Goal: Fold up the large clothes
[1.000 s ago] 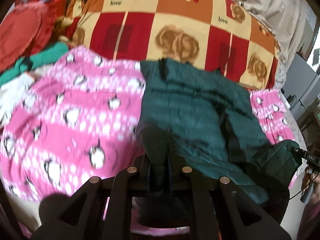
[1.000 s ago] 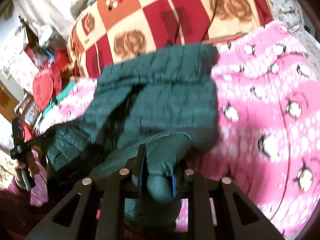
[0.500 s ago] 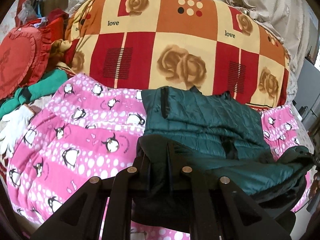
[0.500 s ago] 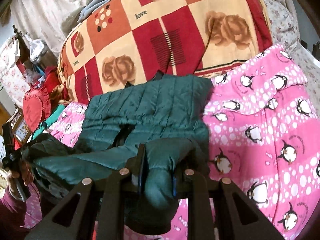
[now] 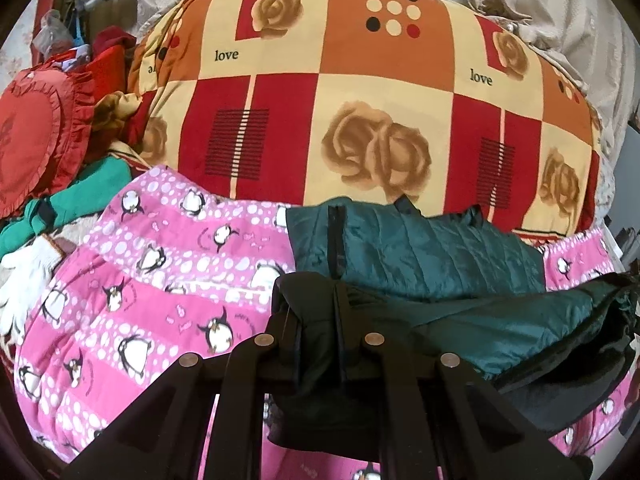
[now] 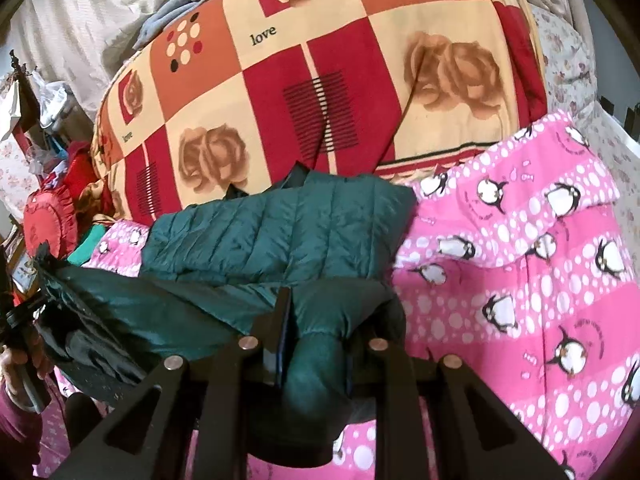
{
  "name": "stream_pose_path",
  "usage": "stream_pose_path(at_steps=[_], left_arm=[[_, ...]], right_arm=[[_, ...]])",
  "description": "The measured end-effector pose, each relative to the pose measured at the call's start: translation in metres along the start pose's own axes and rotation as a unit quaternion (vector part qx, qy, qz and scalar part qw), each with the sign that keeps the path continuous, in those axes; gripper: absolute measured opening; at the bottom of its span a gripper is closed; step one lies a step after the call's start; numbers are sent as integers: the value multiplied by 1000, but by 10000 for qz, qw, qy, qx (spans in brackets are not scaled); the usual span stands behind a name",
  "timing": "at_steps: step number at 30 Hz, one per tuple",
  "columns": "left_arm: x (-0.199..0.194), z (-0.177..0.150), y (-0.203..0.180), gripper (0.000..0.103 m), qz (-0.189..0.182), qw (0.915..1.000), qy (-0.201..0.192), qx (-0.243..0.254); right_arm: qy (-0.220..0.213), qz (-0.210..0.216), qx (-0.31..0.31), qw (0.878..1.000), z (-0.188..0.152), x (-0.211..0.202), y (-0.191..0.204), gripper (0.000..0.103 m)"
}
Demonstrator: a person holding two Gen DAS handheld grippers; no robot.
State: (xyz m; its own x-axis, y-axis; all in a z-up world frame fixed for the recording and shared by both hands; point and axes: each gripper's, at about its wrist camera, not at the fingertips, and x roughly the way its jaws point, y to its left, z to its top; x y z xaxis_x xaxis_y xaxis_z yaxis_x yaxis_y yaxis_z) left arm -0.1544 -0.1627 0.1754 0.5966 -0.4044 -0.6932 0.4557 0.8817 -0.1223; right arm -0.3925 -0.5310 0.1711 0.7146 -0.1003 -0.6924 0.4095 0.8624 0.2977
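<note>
A dark green quilted jacket (image 5: 420,252) lies on a pink penguin-print blanket (image 5: 160,280), its far part flat against a big checked quilt. My left gripper (image 5: 316,304) is shut on the jacket's near left corner, which bunches dark around the fingers. In the right wrist view the same jacket (image 6: 280,232) spreads ahead, and my right gripper (image 6: 316,320) is shut on its near right corner, a thick fold of green fabric pinched between the pads. The near edge hangs lifted between the two grippers. A hand with the left gripper's handle (image 6: 20,360) shows at the far left.
A large red, orange and cream checked quilt (image 5: 360,112) with roses rises behind the jacket. A red heart cushion (image 5: 36,140), a green garment (image 5: 80,196) and a white glove (image 5: 24,280) lie at the left. Pink blanket (image 6: 520,280) extends to the right.
Both grippers have drawn back toward me and risen a little, keeping their grips. The jacket's near edge has lifted and folded over, and more of the checked quilt shows.
</note>
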Motion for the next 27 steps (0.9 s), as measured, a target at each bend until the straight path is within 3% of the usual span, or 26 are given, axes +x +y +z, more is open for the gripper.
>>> stream_pose_path(at_steps=[15,21,25,27], left_arm=[[81,66,-18,0,409,9987,-118,-285],[151,71,-15,0,674,9964,362,-367],[179,66,-2,0,326,9960,483,-673],[184,67,5,0,86,9957,492,-780]], right_arm=[[-129,-474,444,9978,67,77,-25,20],[227,-496,863,9948,83,137,-45,20],[257,-278,1225,9917,78,168,-61,27],[123,-75,1312,9913,76,169,-64,37]])
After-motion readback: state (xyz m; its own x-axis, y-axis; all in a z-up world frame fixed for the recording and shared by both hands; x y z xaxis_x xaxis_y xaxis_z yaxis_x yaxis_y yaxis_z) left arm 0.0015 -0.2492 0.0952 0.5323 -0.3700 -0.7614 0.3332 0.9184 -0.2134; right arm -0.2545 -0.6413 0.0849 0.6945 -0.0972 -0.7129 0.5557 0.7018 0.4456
